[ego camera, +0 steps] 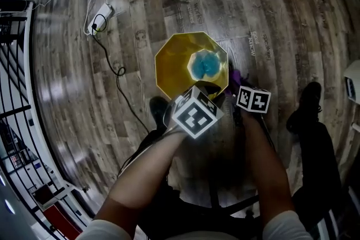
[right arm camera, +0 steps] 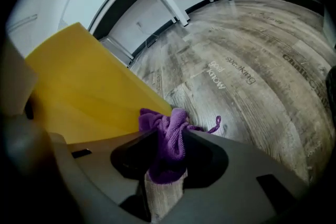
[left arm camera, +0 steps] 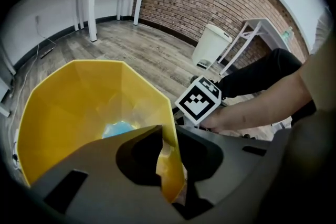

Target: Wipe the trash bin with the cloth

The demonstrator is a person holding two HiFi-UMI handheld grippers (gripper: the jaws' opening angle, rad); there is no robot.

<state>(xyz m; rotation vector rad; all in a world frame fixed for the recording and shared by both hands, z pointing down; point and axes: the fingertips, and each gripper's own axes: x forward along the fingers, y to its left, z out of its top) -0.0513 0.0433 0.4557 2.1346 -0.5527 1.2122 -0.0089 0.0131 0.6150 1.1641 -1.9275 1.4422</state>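
Observation:
A yellow octagonal trash bin (ego camera: 177, 62) stands on the wood floor, its blue bottom (ego camera: 203, 64) showing from above. My left gripper (left arm camera: 169, 165) is shut on the bin's near rim, the thin yellow wall (left arm camera: 167, 136) pinched between its jaws. In the head view its marker cube (ego camera: 195, 115) sits just below the bin. My right gripper (right arm camera: 167, 157) is shut on a bunched purple cloth (right arm camera: 169, 136), held beside the bin's outer wall (right arm camera: 89, 86). In the head view the cloth (ego camera: 235, 77) shows at the bin's right edge, above the right marker cube (ego camera: 253, 99).
A white power strip (ego camera: 101, 13) with a black cable lies on the floor at upper left. A black wire rack (ego camera: 17, 64) lines the left side. A white lidded bin (left arm camera: 210, 45) and white tables stand by the brick wall. A dark shoe (ego camera: 308, 97) is at the right.

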